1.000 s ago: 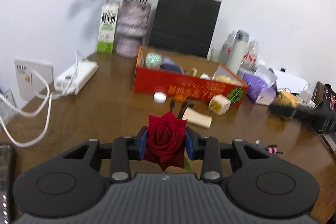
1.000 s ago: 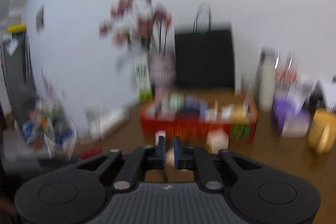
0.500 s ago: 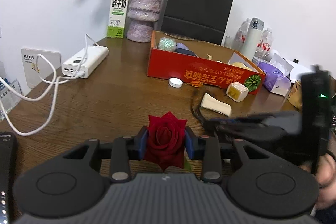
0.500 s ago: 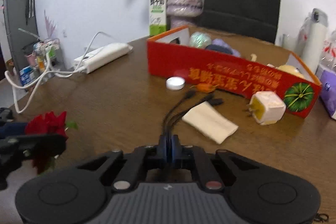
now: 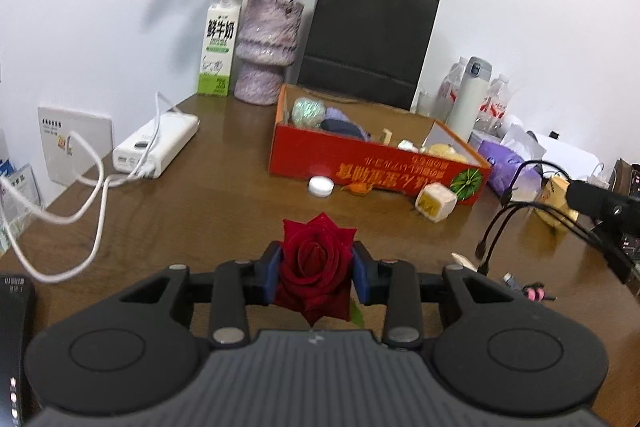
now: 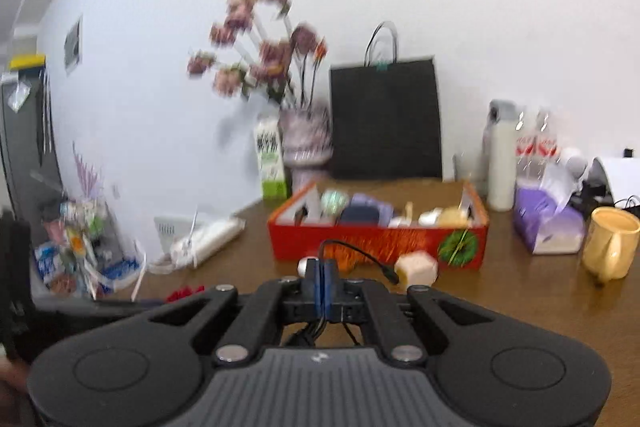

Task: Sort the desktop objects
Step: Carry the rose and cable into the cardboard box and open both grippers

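Note:
My left gripper [image 5: 318, 261] is shut on a red rose [image 5: 316, 279], whose bloom fills the gap between the blue pads above the brown desk [image 5: 200, 211]. In the right wrist view my right gripper [image 6: 325, 273] is shut on a black multi-head cable [image 6: 360, 254]. The cable's plugs arc out in front of the fingers and hang clear of the desk. From the left wrist view the same cable [image 5: 516, 211] dangles at the right. The red cardboard box [image 5: 376, 167] with several items inside stands further back.
A white cap [image 5: 321, 185], an orange bit [image 5: 358, 188] and a cube charger [image 5: 435, 202] lie before the box. A power bank with white cords [image 5: 156, 147], milk carton [image 5: 219, 47], flower vase [image 5: 268, 51] and black bag [image 5: 368, 43] stand behind. A yellow mug [image 6: 610, 247] and tissue pack [image 6: 544, 223] sit right.
The right gripper shut on the black cable lying by the cream pouch, then lifted it up and off to the right. The left gripper kept its hold on the rose.

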`<state>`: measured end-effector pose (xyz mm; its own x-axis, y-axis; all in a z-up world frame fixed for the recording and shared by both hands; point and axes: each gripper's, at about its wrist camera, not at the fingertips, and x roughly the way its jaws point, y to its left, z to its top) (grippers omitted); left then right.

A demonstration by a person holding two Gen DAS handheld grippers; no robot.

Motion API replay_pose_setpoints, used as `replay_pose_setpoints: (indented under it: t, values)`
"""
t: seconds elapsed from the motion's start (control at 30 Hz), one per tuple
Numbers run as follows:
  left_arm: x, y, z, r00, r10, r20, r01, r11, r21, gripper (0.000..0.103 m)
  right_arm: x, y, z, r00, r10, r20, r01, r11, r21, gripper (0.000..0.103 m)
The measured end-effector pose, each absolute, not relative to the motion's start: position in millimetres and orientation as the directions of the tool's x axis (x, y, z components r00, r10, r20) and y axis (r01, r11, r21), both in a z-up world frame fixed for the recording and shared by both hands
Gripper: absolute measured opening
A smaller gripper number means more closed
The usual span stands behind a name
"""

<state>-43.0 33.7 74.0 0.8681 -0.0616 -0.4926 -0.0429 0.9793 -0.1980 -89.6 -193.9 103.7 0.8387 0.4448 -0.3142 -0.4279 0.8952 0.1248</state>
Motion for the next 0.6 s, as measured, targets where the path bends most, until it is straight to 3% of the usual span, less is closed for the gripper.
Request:
replay_pose_setpoints:
  t: [0.33,0.43,0.6]
  values:
    - [66,38,152,0.906,-0.054,-0.419,-0.019,0.985,-0.169,0.036,-5,-204,182,0.887,0.432,-0.163,-0.425,0.902,0.078,0.001]
    - [129,47,169,0.89,-0.101,-0.444,0.009,0.979,-0.205,0.036,48,-193,206,0.903,0.408,-0.136,-0.409,0.912,0.022,0.001]
    - [238,49,151,0.849,-0.051,-0.526,-0.043,0.985,-0.165,0.037,152,-163,194,0.899,0.399,-0.18,-0.404,0.915,0.01,0.001]
